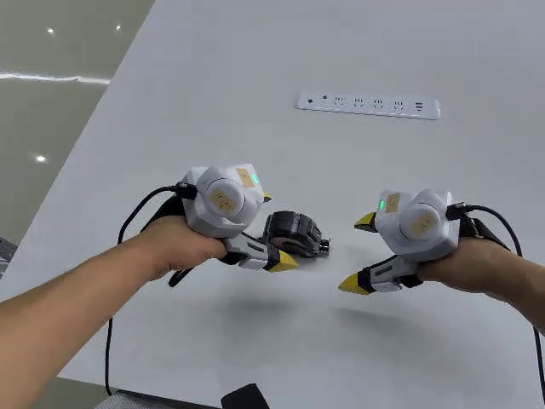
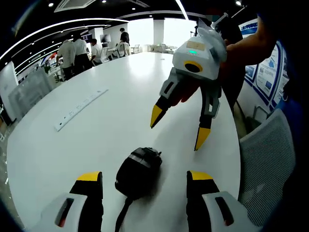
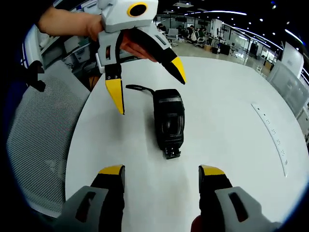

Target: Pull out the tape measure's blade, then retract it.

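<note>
A power strip (image 1: pixel 368 105) lies on the white table (image 1: pixel 255 68).

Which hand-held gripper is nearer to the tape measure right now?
Left. The left hand-held gripper has its open jaws right at the tape measure; the right hand-held gripper hovers open, apart on the opposite side.

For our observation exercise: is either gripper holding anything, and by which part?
Nothing is held: left gripper and right gripper are open, tape measure lies free on the table.

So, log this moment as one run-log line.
tape measure: on table, blade in | left gripper: open around it | right gripper: open, apart
</note>
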Available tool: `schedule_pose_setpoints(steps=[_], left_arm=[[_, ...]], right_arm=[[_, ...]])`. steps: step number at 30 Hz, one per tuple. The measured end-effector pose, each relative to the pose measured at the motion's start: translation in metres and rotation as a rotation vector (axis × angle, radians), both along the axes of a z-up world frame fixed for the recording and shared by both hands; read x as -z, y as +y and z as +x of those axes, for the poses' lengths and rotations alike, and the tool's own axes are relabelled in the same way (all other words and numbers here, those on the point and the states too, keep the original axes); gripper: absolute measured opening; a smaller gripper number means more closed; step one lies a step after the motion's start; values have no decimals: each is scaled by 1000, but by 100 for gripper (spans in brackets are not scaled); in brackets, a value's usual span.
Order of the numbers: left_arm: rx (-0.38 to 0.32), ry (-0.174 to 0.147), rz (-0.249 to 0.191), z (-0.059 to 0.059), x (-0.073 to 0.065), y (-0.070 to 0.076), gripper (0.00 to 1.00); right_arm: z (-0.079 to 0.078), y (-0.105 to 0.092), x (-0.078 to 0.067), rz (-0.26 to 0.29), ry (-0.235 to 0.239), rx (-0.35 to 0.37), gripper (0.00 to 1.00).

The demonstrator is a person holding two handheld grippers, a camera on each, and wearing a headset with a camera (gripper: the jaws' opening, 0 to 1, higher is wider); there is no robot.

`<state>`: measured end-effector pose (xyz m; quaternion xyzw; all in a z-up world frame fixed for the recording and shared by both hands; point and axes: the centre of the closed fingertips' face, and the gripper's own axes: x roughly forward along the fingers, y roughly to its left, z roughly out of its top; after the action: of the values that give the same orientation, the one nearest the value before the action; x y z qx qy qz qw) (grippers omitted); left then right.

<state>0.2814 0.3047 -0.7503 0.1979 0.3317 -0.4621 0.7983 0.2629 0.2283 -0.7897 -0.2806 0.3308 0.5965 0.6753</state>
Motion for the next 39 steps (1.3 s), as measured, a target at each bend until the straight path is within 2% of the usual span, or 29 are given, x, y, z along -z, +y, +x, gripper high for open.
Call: schedule_pose_setpoints(steps=[4,11,16,17,18,19,20,22,29,39], left_arm=[[38,-12,15,1,3,-6,65],[143,-33,77,-1,11,-13,60],[190,-53,110,0,15,-14,57],[191,-59,121,1,17,-13,55],[192,-93,172,7,19,-7,52],[198,-103,180,8,20,-6,49],[199,-88,158,6,20,-9,49],[193,-80,147,8,20,-9,49],[208,-82,154,10,21,-10,48],[238,-80,162,12,24,-14,44]], right_arm=[[4,3,6,0,0,-6,56],[7,8,18,-13,-21,-40,51],[10,13,22,-4,-30,-50,45],[11,14,22,-3,-31,-50,44],[12,16,22,1,-28,-46,44],[12,18,23,4,-25,-44,44],[13,19,23,7,-30,-45,43],[14,21,25,9,-31,-49,42],[15,27,31,6,-37,-76,38],[19,27,36,8,-32,-74,32]])
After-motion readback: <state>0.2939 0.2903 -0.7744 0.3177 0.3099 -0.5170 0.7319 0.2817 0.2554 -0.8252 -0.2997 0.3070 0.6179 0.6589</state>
